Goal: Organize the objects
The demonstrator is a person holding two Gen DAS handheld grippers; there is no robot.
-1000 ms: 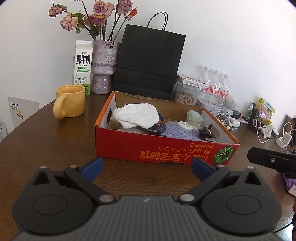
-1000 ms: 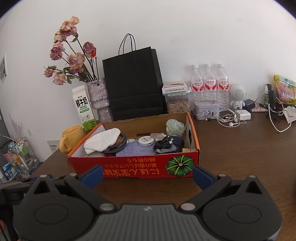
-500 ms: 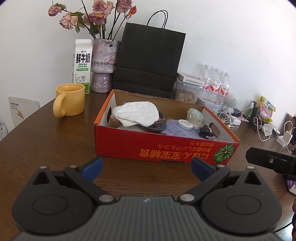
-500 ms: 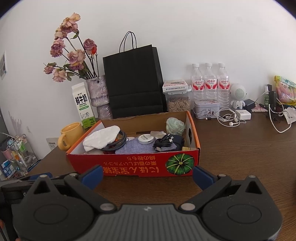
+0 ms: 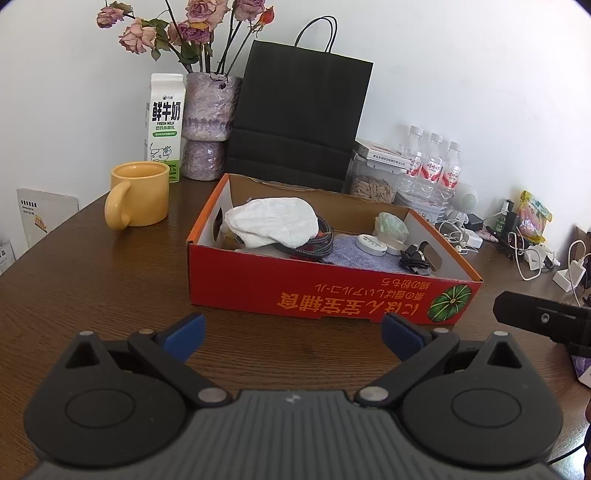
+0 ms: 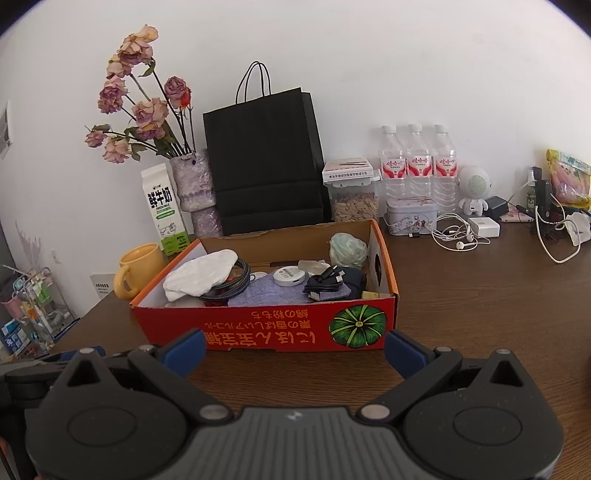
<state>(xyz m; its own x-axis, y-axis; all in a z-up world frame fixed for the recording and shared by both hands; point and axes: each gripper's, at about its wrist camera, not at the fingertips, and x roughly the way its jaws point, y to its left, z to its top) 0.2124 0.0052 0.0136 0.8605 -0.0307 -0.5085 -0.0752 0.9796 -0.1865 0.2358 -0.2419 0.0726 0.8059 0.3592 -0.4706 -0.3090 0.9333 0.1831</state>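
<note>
Jaws: both sets stand wide apart and grip nothing. The left gripper (image 5: 293,332) hovers over the brown wooden table (image 5: 92,288), its blue fingertips (image 5: 184,336) just short of the front wall of the red cardboard box (image 5: 332,295). The right gripper (image 6: 295,349) sits in the same attitude, its blue fingertips (image 6: 186,349) framing the front wall of the red cardboard box (image 6: 258,332) from the near side. In the left wrist view, a black part of the right gripper (image 5: 543,319) enters from the right edge.

Box contents, left to right:
- 1 crumpled white cloth (image 5: 273,225) resting on top of a coiled braided cable (image 5: 314,247).
- 1 blue-grey knitted cloth (image 5: 365,258) on the box floor.
- 1 round white disc (image 5: 371,243) lying on the knitted cloth.
- 1 pale green wad (image 5: 391,223) against the back right corner.
- 1 black cable bundle (image 5: 415,258) near the right wall.

The front wall carries orange inverted lettering and a green pumpkin emblem (image 6: 357,326).

Beyond the box:
- 1 yellow mug (image 5: 138,194) stands on the table to the left, apart from the box.
- 1 milk carton (image 5: 165,125) stands behind the mug, beside a purple vase (image 5: 208,125) holding dried roses (image 5: 192,26).
- 1 black paper bag (image 5: 299,118) stands upright directly behind the box.
- 1 clear lidded container (image 6: 352,199) and 3 water bottles (image 6: 417,162) stand to the right of the bag.
- White earphones (image 6: 456,234) lie on the table in front of a floral tin (image 6: 410,218).
</note>
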